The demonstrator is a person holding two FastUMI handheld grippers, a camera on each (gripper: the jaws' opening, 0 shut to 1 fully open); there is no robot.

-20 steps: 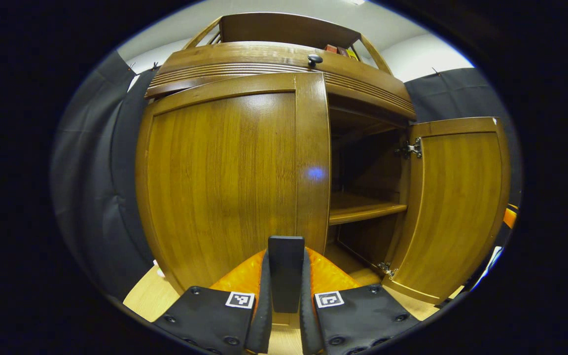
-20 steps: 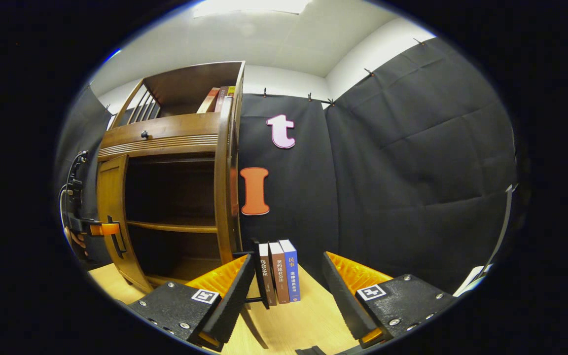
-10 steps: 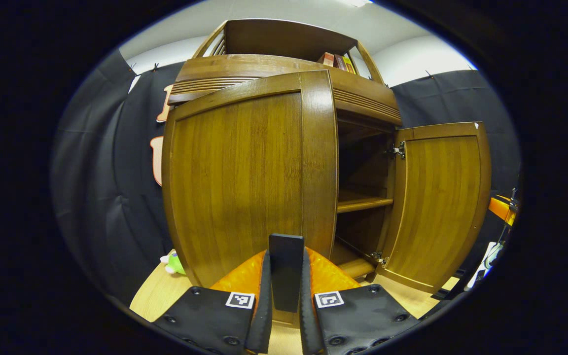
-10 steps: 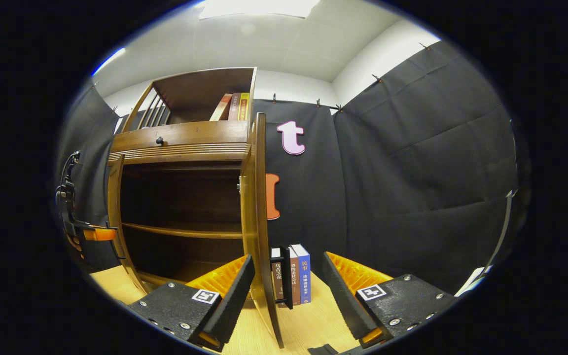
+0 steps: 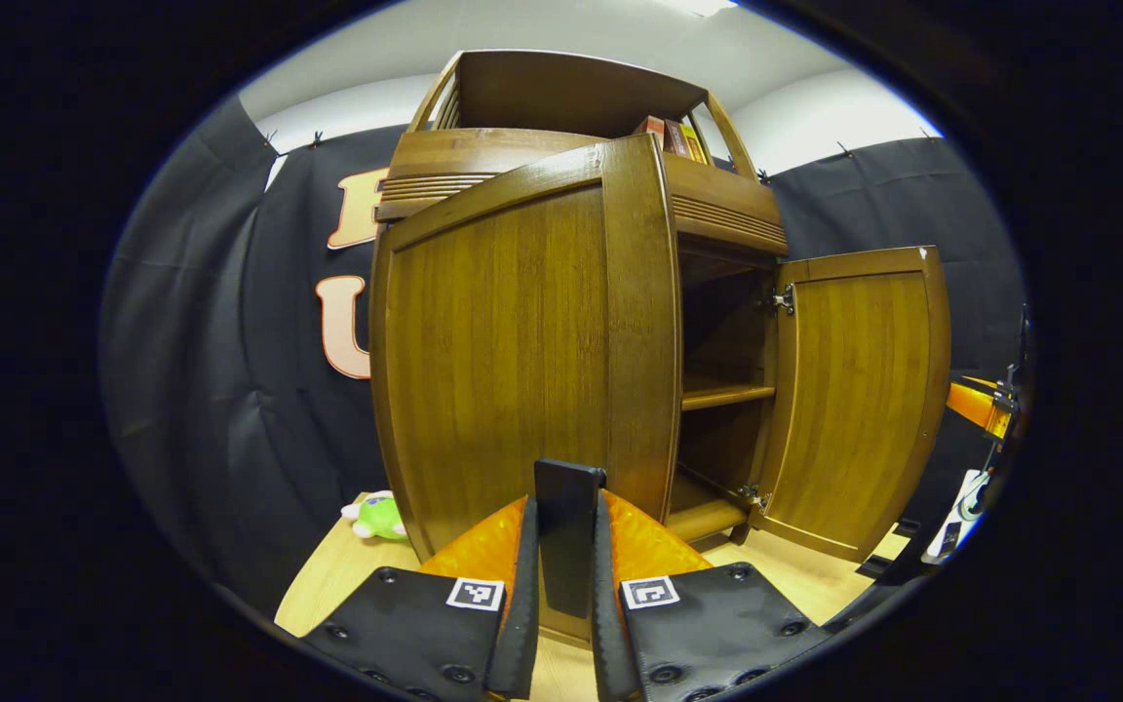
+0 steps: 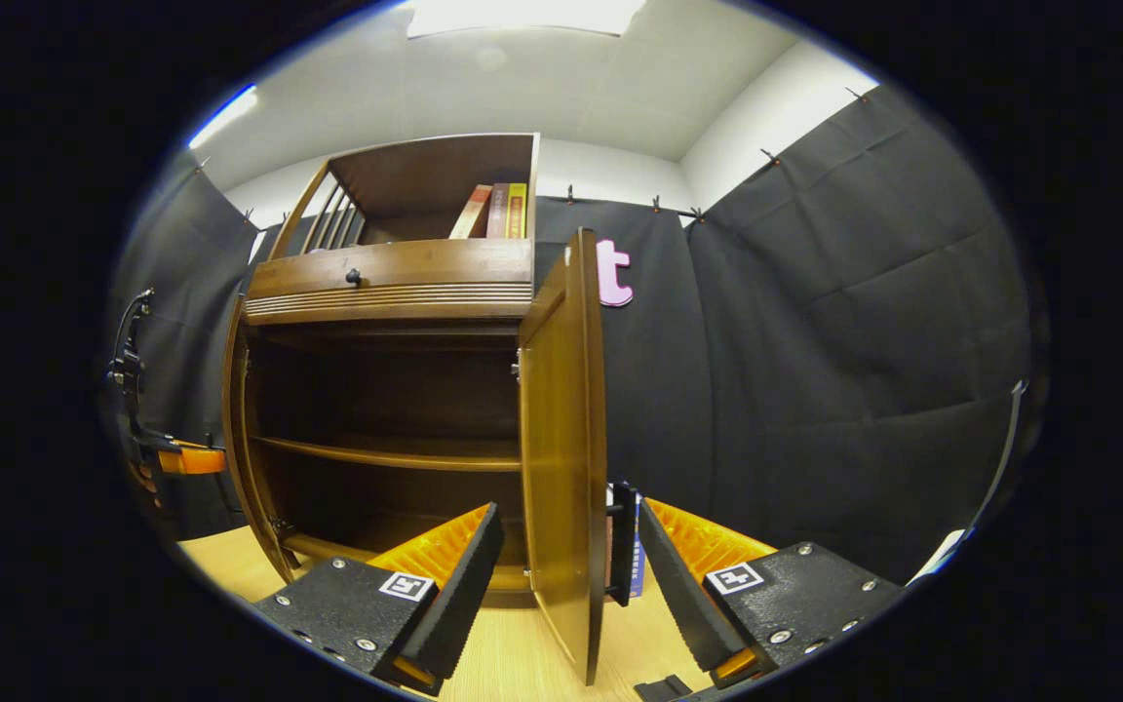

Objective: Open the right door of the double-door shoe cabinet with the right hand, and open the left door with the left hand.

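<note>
Clamping the upright handle [image 5: 566, 546] of the left door [image 5: 513, 341], the left gripper [image 5: 561, 624] pulls outward; the right gripper [image 6: 561, 575] stands spread around the right door's [image 6: 561, 439] edge.

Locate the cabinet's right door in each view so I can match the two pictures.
Left gripper view: the right door stands open at the right of the picture, its inner face toward the camera.
Right gripper view: it is at the centre, seen nearly edge-on, between the open fingers of the right hand-held gripper.
Shared landmark: the inner shelf, just left of the door in both views.
</note>
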